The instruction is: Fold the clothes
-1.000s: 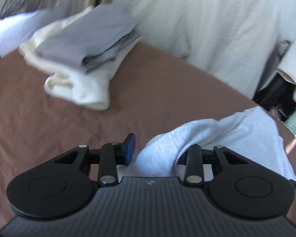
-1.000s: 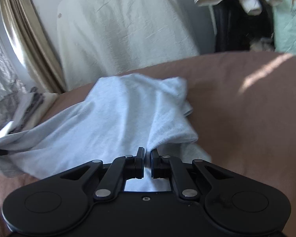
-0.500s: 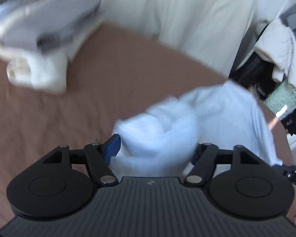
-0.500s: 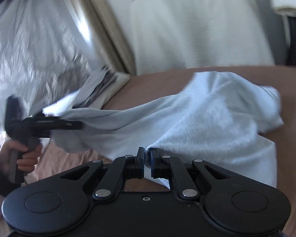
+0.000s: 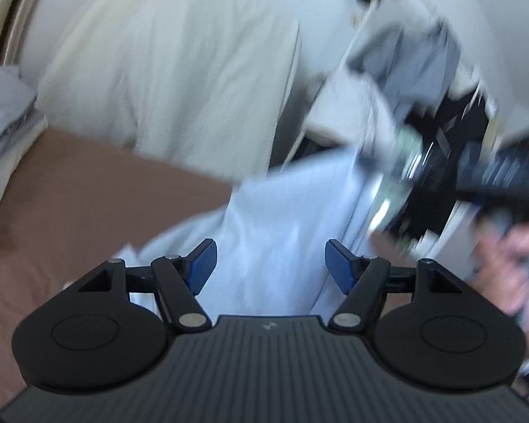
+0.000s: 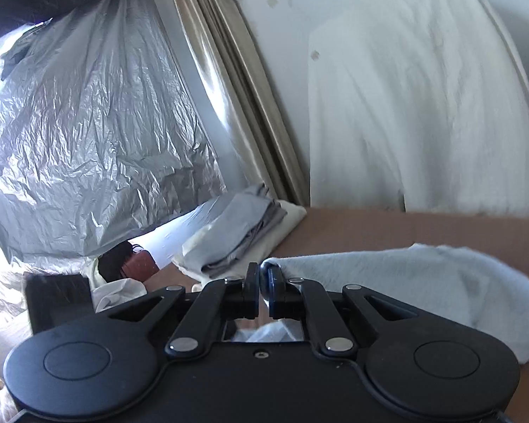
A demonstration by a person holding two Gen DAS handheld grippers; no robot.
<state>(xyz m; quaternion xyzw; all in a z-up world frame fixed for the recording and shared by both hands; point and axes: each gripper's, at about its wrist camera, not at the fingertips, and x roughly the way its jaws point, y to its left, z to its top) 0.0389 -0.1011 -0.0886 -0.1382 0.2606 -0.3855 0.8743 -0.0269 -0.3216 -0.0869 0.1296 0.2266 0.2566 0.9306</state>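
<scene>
Nearest to you, your left gripper [image 5: 268, 264] has its jaws released: the blue pads [image 5: 202, 264] stand well apart and press on nothing. The pale blue garment [image 5: 275, 218] lies in the gap between them, but loose, not gripped. Your right gripper [image 6: 263, 283] is clenched on an edge of the same garment [image 6: 423, 278]; a small roll of the cloth sits pinched at the very tips of the jaws, and the rest runs off to the right and hangs down past the tool body.

So the garment is now half lifted. One edge is up with your right gripper, and the body of it trails down to the brown bed cover [image 5: 88, 194]. In the left wrist view this part is blurred, so I cannot tell how flat the cloth lies.

I judge that you are in the middle of one fold: the right hand carries its edge across, and the left side has no hold. The next move asks you to take a new hold with the left gripper, on a free corner or edge, and then lay both edges down evenly, without twisting the cloth.

Farther away, on the left of the bed, a finished stack of folded clothes [image 6: 239, 232] waits, grey on cream. Behind it hang a curtain [image 6: 236, 105] and a white sheet [image 6: 423, 105].
</scene>
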